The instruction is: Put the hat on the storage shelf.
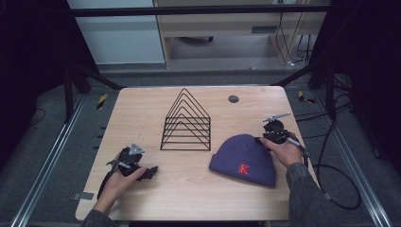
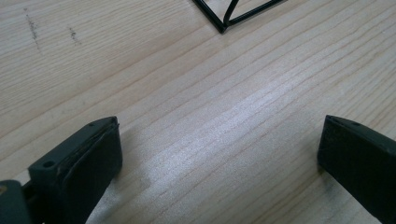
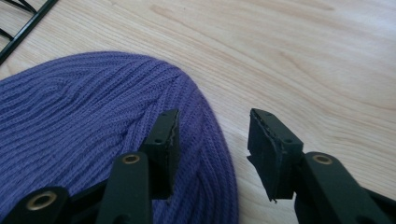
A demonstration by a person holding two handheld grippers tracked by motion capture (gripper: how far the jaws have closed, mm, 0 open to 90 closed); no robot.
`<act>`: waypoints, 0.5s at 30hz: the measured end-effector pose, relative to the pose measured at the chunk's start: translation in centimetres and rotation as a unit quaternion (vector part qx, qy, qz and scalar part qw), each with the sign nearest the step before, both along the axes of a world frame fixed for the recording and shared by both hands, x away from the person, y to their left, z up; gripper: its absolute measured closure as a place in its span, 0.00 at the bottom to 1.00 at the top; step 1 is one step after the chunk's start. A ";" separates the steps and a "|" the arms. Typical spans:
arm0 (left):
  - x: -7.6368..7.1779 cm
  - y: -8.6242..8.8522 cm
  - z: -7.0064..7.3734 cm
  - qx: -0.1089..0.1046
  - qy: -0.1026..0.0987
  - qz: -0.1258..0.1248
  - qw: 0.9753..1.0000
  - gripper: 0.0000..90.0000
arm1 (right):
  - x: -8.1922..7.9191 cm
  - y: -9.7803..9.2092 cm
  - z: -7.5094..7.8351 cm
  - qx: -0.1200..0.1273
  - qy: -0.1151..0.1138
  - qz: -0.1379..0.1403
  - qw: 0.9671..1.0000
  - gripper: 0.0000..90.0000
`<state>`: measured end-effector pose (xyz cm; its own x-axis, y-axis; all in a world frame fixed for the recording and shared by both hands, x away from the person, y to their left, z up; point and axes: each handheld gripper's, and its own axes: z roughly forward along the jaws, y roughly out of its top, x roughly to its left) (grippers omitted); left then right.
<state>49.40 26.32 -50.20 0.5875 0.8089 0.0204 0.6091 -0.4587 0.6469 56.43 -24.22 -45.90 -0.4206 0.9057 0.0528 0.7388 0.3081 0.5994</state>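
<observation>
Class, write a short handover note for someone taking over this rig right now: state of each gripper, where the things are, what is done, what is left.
Left gripper: open, low over bare table, holding nothing.
Right gripper: open, jaws astride the rim of the purple beanie, not closed on it.
Beanie lies flat on the table, right of the black wire rack, which stands upright at centre.
Done: the right gripper's approach to the beanie.
Left: probably to close on the beanie and lift it.

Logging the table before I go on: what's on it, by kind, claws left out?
Knit hat, purple: 1
Wire rack, black: 1
Round dark disc near the far edge: 1
Total: 3
</observation>
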 end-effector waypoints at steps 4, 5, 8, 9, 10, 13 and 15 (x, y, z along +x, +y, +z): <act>-0.1 0.0 0.0 0.000 -0.001 0.001 1.000 0.00 | 0.5 0.3 -1.1 0.004 0.021 -0.004 1.000 0.57; -0.1 0.0 0.0 -0.001 -0.002 0.001 1.000 0.00 | 0.5 0.4 -1.3 0.004 0.024 -0.005 1.000 0.56; -0.1 0.0 0.0 -0.001 -0.001 0.002 1.000 0.00 | 0.4 0.6 -1.6 0.010 0.027 -0.004 1.000 0.54; -0.1 0.0 0.0 -0.001 -0.001 0.002 1.000 0.00 | 0.4 0.7 -1.7 0.013 0.032 -0.004 0.999 0.53; -0.1 0.0 0.0 -0.001 -0.001 0.002 1.000 0.00 | 0.4 0.7 -1.8 0.013 0.035 -0.004 0.999 0.53; -0.1 0.0 0.0 0.000 -0.002 0.002 1.000 0.00 | 0.4 0.8 -2.0 0.015 0.038 -0.006 0.999 0.54; -0.1 0.0 0.0 0.000 -0.001 0.002 1.000 0.00 | 0.4 0.9 -2.0 0.011 0.037 -0.001 0.999 0.57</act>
